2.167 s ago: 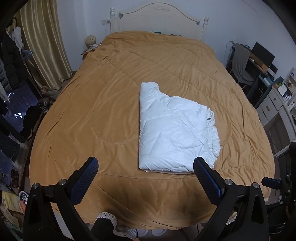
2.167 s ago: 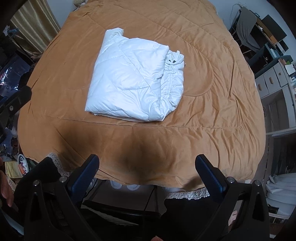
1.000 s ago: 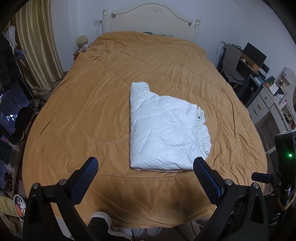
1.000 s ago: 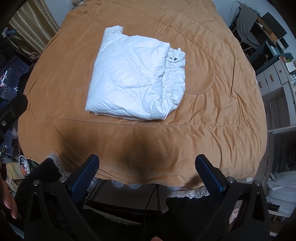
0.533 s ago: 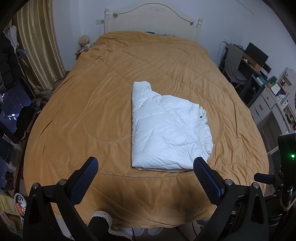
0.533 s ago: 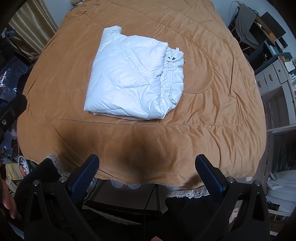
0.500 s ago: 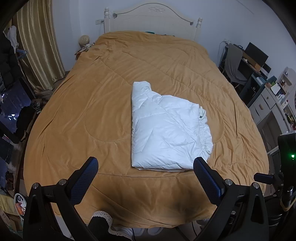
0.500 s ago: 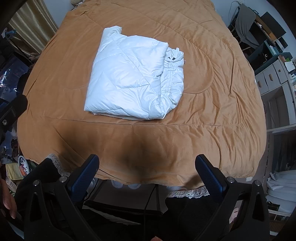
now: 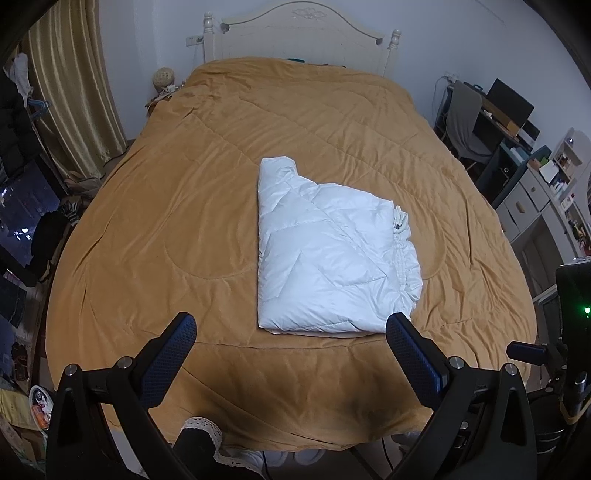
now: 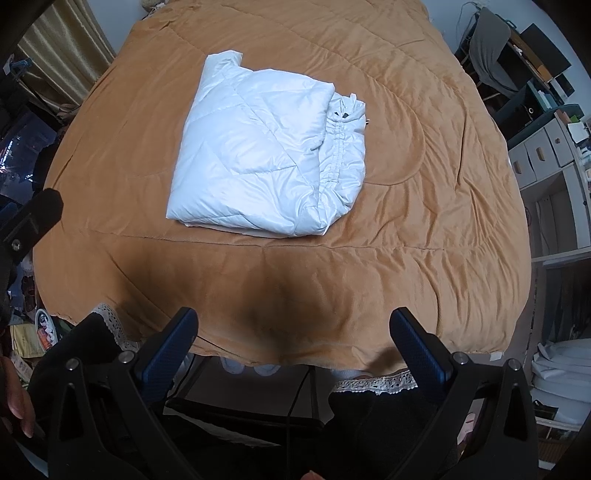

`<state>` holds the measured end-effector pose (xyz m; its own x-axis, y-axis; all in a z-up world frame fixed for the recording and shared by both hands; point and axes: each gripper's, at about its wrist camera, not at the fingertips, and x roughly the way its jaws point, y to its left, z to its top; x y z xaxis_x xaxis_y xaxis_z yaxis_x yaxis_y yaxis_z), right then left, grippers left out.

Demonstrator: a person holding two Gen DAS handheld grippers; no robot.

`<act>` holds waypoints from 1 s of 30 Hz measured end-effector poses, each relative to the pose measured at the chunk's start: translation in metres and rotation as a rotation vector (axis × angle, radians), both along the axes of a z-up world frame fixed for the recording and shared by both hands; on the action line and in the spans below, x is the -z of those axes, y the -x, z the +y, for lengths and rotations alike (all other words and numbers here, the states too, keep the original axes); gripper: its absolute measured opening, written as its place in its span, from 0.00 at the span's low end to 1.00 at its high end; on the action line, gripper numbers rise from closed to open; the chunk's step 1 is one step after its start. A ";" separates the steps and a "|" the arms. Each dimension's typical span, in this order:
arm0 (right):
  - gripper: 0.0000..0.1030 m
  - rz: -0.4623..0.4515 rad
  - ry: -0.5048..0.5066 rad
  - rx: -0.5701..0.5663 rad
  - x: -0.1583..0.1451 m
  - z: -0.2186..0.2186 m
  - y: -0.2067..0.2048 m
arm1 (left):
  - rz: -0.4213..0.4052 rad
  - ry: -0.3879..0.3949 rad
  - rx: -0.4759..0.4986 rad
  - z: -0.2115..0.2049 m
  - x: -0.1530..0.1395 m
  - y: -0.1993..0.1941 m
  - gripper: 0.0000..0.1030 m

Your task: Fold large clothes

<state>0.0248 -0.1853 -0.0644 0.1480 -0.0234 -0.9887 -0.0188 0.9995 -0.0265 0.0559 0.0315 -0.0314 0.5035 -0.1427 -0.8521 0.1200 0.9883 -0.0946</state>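
Left wrist view put the white down jacket [image 9: 332, 258] at the middle of the frame, lying as a compact folded bundle on the orange quilt [image 9: 184, 206] that covered the bed. My left gripper [image 9: 291, 339] hung over the near edge of the bed with its jaws spread wide and nothing between them. In the right wrist view the right gripper [image 10: 293, 332] was likewise spread and empty, held back from the foot of the bed, with the bundle in the upper middle of that frame, well apart from both tools.

I judged the folding essentially done, so the step in hand was to leave the bundle undisturbed and keep both grippers clear. The drawstring hem [image 10: 340, 147] on the bundle's right side looked puffy and loose; if I tidied anything, I would press there gently instead of pinching, since slippery padded fabric could spring open.

Around the bed, gold curtains [image 9: 70, 81] filled the upper left, a white headboard [image 9: 299, 33] stood at the top, and a desk [image 9: 517, 122] with a chair [image 9: 465, 122] and white drawers [image 9: 532, 199] crowded the right side. Nothing lay on the quilt near the jacket, so only the bed's near edge stood between my grippers and the bundle.
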 end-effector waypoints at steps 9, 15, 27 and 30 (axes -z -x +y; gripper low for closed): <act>1.00 -0.002 0.002 -0.001 0.000 -0.002 0.001 | 0.016 -0.001 -0.008 0.001 0.002 -0.003 1.00; 1.00 -0.003 0.005 -0.003 -0.001 -0.003 0.000 | 0.028 -0.001 -0.007 0.002 0.004 -0.005 1.00; 1.00 -0.006 0.011 -0.004 -0.002 -0.004 0.001 | 0.037 -0.004 -0.006 0.001 0.006 -0.005 1.00; 1.00 -0.006 0.011 -0.004 -0.002 -0.004 0.001 | 0.038 -0.006 -0.006 0.001 0.006 -0.006 1.00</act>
